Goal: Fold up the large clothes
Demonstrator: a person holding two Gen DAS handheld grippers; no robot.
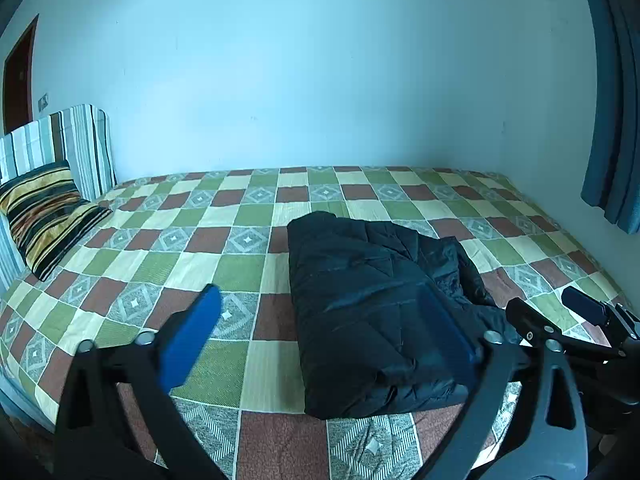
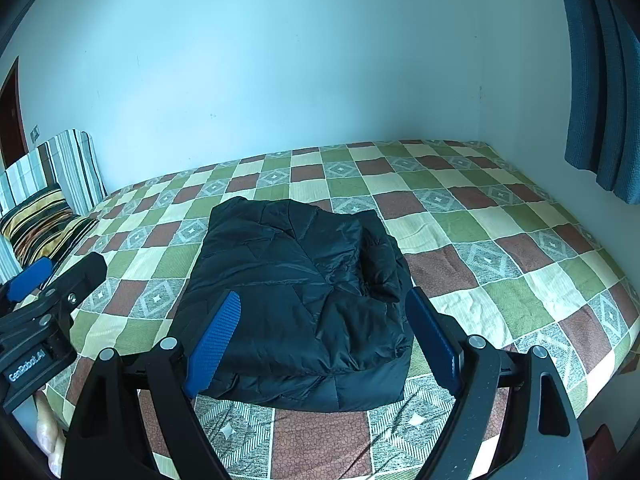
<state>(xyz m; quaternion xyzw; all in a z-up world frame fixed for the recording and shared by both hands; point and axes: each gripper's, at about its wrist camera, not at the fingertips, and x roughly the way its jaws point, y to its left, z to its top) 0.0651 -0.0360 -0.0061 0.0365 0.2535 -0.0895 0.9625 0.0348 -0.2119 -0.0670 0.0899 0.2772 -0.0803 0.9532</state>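
A black quilted jacket lies folded into a thick, roughly square bundle on a bed covered in a green, cream and rust checked spread, close to the bed's near edge and about midway along it. The two handheld grippers hover over that near edge, side by side and both clear of the fabric. The right gripper has its blue-padded fingers spread wide, framing the bundle's near edge with nothing between them. The left gripper is likewise spread, one blue pad over the bare spread to the left of the jacket and the other in front of the jacket's right half; whether that pad brushes the cloth is hard to judge from this angle. At the bed's far left corner a striped pillow leans against a striped headboard cover. A blue curtain hangs beyond the bed's right edge, against a pale wall.
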